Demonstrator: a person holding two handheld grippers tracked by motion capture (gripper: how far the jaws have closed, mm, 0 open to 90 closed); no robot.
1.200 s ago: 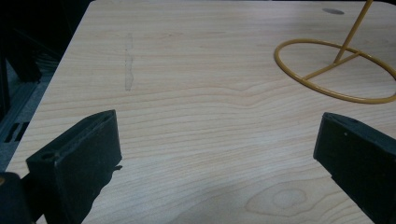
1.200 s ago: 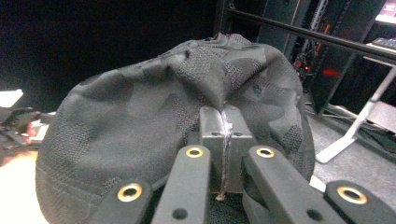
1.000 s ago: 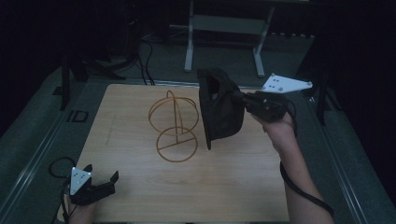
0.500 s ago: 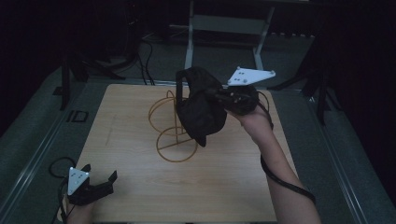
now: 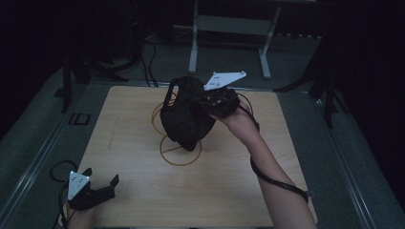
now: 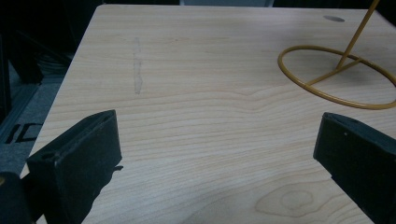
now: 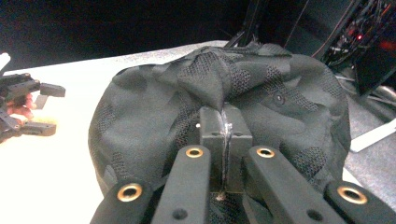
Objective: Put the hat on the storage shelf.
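Your left tongs (image 5: pixel 102 187) rest at the near left corner of the tabletop (image 5: pixel 133 191), with the grey three-cornered plate (image 5: pixel 77 183) on top and the cable curling beside them off the left edge. In the left gripper view the two black jaws stand wide apart with bare wood between them; they hold nothing.

Farther in, near the middle of the tabletop, a yellow wire stand (image 5: pixel 180 153) sits with its round base ring flat on the wood. In the left gripper view the ring (image 6: pixel 336 77) lies ahead and to the right, with a thin rod rising from it.

Above the stand, your right tongs (image 5: pixel 210 102) hold a black cap (image 5: pixel 186 119) off the tabletop. In the right gripper view the jaws are pressed together on a fold of the cap's patterned mesh fabric (image 7: pixel 154 121). The cap hangs over the upper part of the stand and hides it; whether the two touch cannot be determined. Your right forearm (image 5: pixel 272 176) reaches in from the near right, and the cable loops beneath it.

Beyond the far edge, a metal frame (image 5: pixel 229 28) stands on the floor.
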